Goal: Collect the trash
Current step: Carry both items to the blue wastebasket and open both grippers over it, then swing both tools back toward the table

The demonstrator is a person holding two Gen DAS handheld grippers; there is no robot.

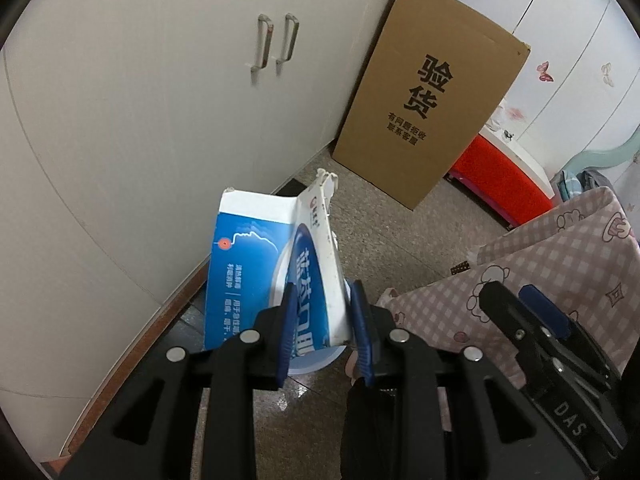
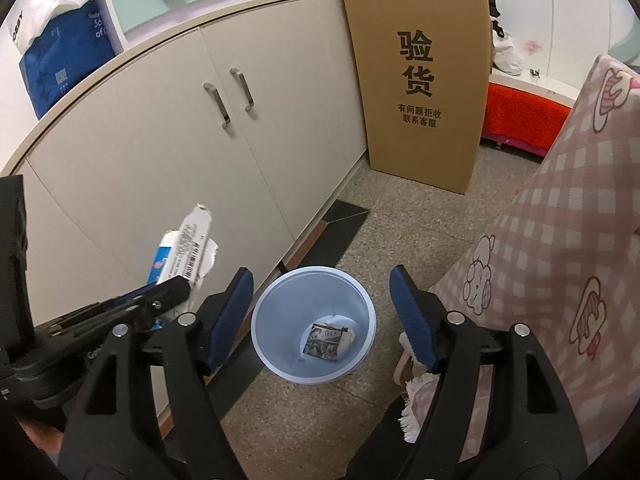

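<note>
My left gripper is shut on a torn blue-and-white carton, holding it upright above the floor. The carton also shows in the right wrist view, left of the bin, with the left gripper clamped on it. A pale blue waste bin stands on the floor under my right gripper, which is open and empty. A crumpled printed wrapper lies at the bin's bottom. In the left wrist view only the bin's rim shows below the carton, and the right gripper appears at the right.
White cabinet doors run along the left. A tall cardboard box leans at the back. A pink checked cloth hangs at the right, with a red stool beyond it. Speckled floor lies between.
</note>
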